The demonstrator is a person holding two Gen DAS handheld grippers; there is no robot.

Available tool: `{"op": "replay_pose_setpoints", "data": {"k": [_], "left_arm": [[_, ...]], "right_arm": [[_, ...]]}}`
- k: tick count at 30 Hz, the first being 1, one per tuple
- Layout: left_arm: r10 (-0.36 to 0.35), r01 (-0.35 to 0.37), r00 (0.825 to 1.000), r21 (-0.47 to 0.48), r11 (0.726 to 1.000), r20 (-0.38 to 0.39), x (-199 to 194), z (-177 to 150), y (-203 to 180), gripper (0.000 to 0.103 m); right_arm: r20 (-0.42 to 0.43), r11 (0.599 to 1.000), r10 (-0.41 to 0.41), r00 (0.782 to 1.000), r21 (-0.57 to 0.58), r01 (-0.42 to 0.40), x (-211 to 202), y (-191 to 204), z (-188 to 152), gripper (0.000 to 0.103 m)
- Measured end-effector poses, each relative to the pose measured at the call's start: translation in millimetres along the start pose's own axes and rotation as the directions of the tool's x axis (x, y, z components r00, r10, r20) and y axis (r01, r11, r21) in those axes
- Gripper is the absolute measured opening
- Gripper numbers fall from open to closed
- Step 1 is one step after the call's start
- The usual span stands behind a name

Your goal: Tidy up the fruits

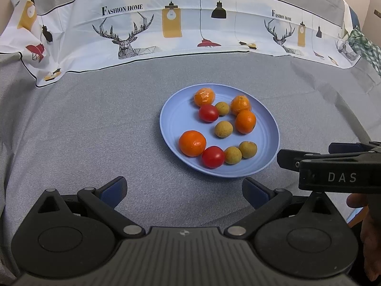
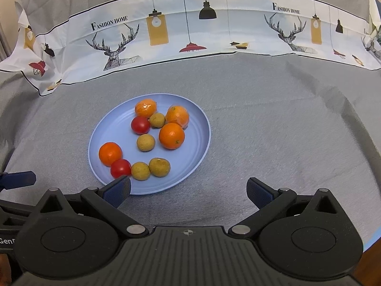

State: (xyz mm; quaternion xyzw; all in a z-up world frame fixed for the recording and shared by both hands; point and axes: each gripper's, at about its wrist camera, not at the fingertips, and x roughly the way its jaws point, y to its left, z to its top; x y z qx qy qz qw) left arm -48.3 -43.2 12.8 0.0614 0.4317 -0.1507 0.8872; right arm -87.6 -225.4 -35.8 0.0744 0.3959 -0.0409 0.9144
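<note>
Grey woven cloth [image 2: 273,143] covers the whole work surface, with a white printed banner [image 2: 190,28] of deer and hanging lamps draped along its far edge. Taking the right wrist view from left to right: a blue fingertip of the left gripper [image 1: 184,188] pokes in at the left border, its jaws spread wide and empty as its own camera shows; next comes the blue plate [image 2: 197,143], which carries all the fruit. On its near-left side sit a mandarin [image 2: 110,153], touching a cherry tomato [image 2: 120,168], then two brownish-yellow longan-like fruits [image 2: 150,168] side by side. Mid-plate lies another of those small brown fruits [image 2: 145,142], with a second tomato [image 2: 140,125] behind it. Toward the right and back are three more mandarins [image 2: 172,135], two of them seemingly in clear wrap, and one more small brown fruit between them. The right gripper [image 2: 188,190] hovers at the plate's near rim, jaws wide apart and holding nothing, its left pad overlapping the plate edge in view. All the pieces look light and round, so they would likely roll if nudged. The tomatoes are probably smooth, slick and easy to bruise, so a gentle pinch across the widest part seems right. Mandarins should give a little; the wrapped ones may slip. The small brown fruits look firm and thin-shelled, best taken squarely across the middle.
</note>
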Motion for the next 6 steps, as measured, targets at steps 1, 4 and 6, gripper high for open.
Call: {"op": "replay_pose_setpoints", "data": {"k": [1,4,6], "left_arm": [[0.0,0.0,1.0,-0.001,1.0,0.005,-0.2,0.4,-0.3,0.103],[0.0,0.0,1.0,0.007,1.0,0.03,-2.1,2.0,-2.2,0.103],[-0.001,0.001,0.999,0.008,1.0,0.035,-2.0,3.8,-3.5,0.103]], "right_arm": [[0.0,1.0,0.001,1.0,0.003,-0.001,0.2,-0.4,0.0,0.102],[-0.002,1.0,0.008,1.0,0.018,-0.008,0.9,-3.2,0.7,0.102],[-0.001,0.999,0.021,1.0,0.036,-0.021,1.2,-5.9,1.9,0.102]]}}
